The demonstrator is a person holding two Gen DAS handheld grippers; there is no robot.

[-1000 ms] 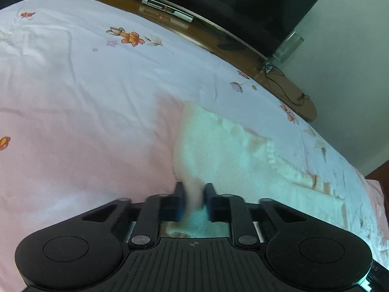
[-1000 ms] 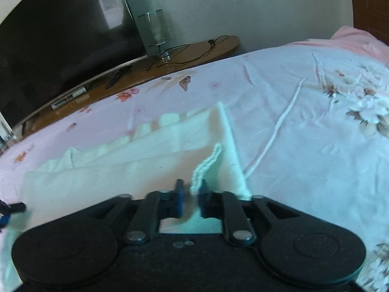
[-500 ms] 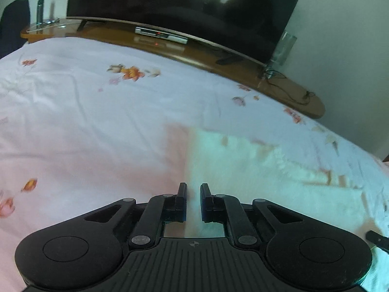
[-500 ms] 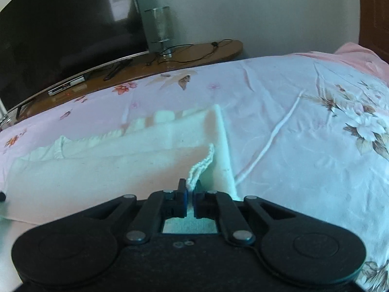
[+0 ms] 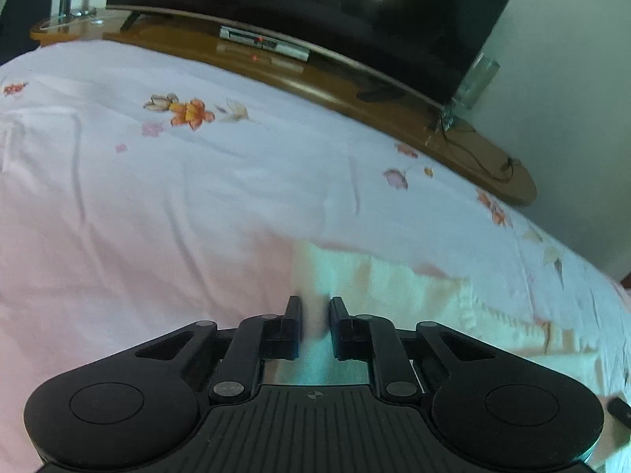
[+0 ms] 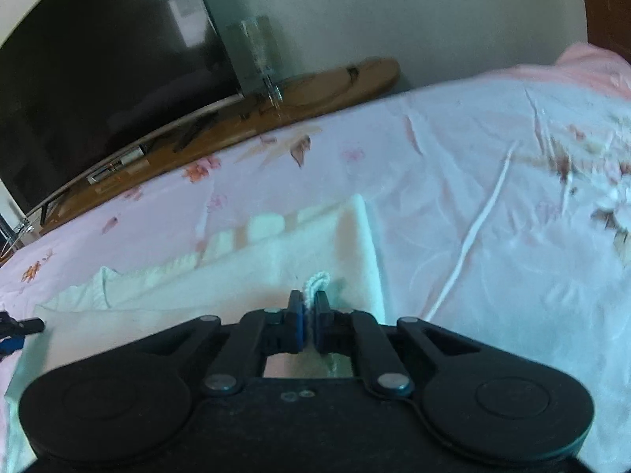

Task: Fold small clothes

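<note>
Cream garment mid-fold on floral bed

Right claw clamps the garment's near ribbed edge; left claw, jaws apart, straddles its left corner. Folded once lengthwise, seemingly; further folds remain. Television beyond.

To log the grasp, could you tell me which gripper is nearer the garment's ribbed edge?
Right. The right gripper is shut on the ribbed edge; the left gripper sits open at the garment's opposite end.

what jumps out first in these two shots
A pale cream garment lies spread on the pink floral bedsheet, right in front of both cameras. The right gripper pinches its ribbed edge, while the left gripper straddles its other end. Behind the bed looms a big dark TV.
</note>
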